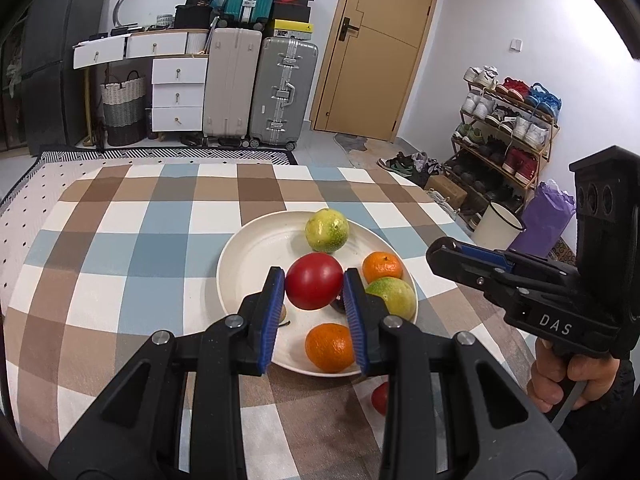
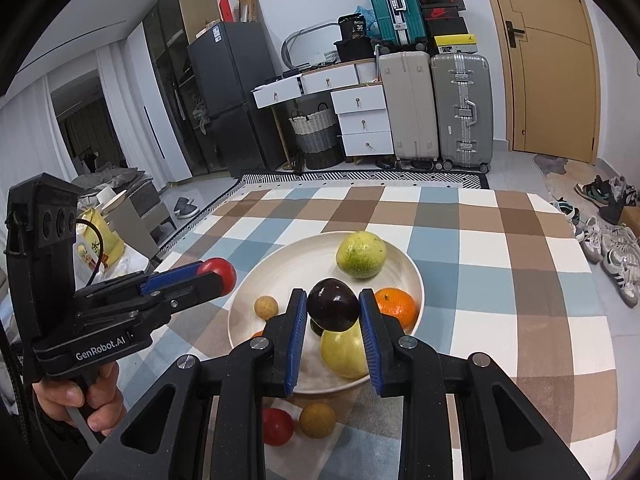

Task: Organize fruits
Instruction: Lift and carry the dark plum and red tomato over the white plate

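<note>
- Tomato: clamped between the jaws of the left gripper, held above the plate.
- Dark plum: clamped between the jaws of the right gripper, also over the plate.
- Plate: on the checked counter, holding green citrus and two oranges.
- Counter, near edge: a small tomato and a brown fruit.

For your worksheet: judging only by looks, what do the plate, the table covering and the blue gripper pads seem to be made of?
Plate: probably glazed ceramic; cream, smooth, with a soft sheen, though melamine is possible.
Table covering: woven fabric; matte checks in brown, blue and white, no glare.
Blue gripper pads: likely rubber or soft plastic; fine ridges run across their faces, dull finish.
</note>
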`<state>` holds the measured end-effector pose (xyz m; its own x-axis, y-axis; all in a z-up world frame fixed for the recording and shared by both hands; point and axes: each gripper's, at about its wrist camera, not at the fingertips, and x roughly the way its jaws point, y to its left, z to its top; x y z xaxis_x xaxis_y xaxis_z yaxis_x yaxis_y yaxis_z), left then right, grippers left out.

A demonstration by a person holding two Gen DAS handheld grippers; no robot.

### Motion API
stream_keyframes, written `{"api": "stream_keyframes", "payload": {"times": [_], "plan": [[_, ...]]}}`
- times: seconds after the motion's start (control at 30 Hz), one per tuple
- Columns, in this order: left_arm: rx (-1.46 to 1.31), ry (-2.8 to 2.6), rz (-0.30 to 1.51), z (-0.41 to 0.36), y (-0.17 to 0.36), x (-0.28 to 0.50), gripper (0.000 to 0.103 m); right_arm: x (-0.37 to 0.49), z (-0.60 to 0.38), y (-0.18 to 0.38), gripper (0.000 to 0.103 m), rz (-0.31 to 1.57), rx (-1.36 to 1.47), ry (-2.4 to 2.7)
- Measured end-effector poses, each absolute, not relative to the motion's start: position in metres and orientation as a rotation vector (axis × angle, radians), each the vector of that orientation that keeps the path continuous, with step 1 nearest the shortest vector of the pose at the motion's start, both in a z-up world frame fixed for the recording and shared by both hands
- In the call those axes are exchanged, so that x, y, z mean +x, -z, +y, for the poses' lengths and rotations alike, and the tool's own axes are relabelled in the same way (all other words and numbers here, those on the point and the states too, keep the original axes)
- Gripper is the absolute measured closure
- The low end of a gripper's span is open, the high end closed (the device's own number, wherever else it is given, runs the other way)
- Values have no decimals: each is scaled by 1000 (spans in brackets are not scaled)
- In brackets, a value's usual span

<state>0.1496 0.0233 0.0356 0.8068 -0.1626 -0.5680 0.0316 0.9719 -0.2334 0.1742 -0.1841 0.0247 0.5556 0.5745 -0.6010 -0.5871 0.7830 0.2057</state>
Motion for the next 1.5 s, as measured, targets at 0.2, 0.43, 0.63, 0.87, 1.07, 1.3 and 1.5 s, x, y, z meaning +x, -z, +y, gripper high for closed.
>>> {"api": "stream_keyframes", "payload": {"times": [0.2, 0.43, 0.63, 0.87, 1.07, 1.3, 1.5], "plan": [[-213, 86, 633, 30, -36, 164, 76, 183, -173, -25, 76, 711, -16, -691], [-200, 81, 655, 33, -27, 179, 76, 194, -161, -16, 76, 747, -17, -683], [-180, 78, 678, 31, -19, 189, 76, 204, -152, -4, 76, 784, -22, -676], [-174, 80, 697, 26, -9, 201, 76, 214, -148, 6, 76, 804, -27, -672], [-151, 72, 715, 16, 0, 212, 76, 221, -152, 11, 76, 815, -23, -658], [-140, 62, 752, 11, 10, 222, 76, 230, -160, 14, 76, 824, -10, -644], [-160, 47, 747, 16, 3, 218, 73, 223, -164, 8, 67, 797, -10, -666]]}}
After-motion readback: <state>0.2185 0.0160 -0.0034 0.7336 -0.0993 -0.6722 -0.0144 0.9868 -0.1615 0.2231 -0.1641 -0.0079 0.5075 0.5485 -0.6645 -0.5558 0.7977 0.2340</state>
